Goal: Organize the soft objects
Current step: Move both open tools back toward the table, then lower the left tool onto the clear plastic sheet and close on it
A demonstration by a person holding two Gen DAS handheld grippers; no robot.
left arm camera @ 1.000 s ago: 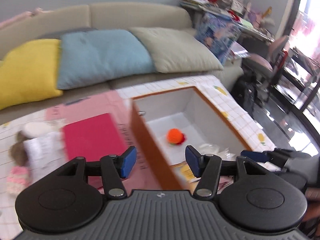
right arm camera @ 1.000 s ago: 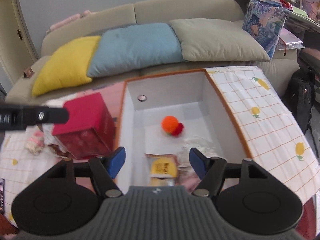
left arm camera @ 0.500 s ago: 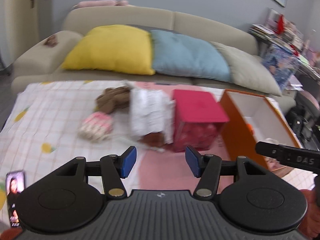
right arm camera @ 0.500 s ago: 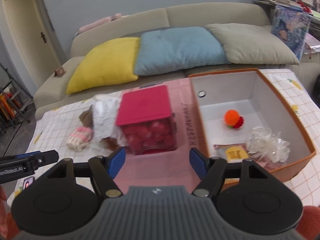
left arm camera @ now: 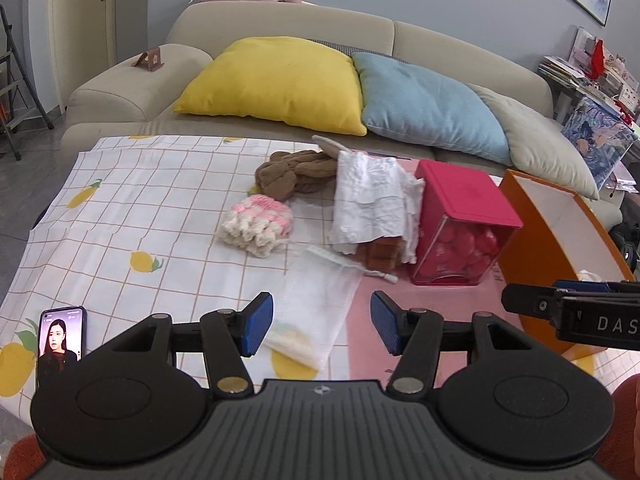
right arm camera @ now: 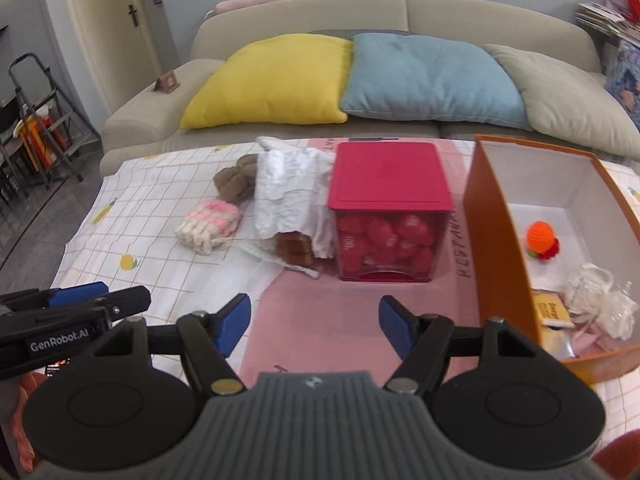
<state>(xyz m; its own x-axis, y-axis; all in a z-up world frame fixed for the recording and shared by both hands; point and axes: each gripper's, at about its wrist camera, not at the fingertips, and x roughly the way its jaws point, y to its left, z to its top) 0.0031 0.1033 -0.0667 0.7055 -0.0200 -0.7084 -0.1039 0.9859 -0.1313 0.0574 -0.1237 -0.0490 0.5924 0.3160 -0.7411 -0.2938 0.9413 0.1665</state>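
On the checked cloth lie a pink-and-cream knitted piece, a brown plush item, a white crumpled cloth over a brown block, and a white mesh pouch. The orange box at right holds an orange knitted ball and white soft items. My left gripper is open and empty, just above the pouch. My right gripper is open and empty over the pink mat.
A red-lidded clear box of red pieces stands between the cloth pile and the orange box. A phone lies at front left. A sofa with yellow, blue and grey pillows runs behind the table.
Both grippers have swung left and pulled back from the orange box. The left one now faces the soft items on the cloth; the right one faces the red-lidded box. Both stayed open.
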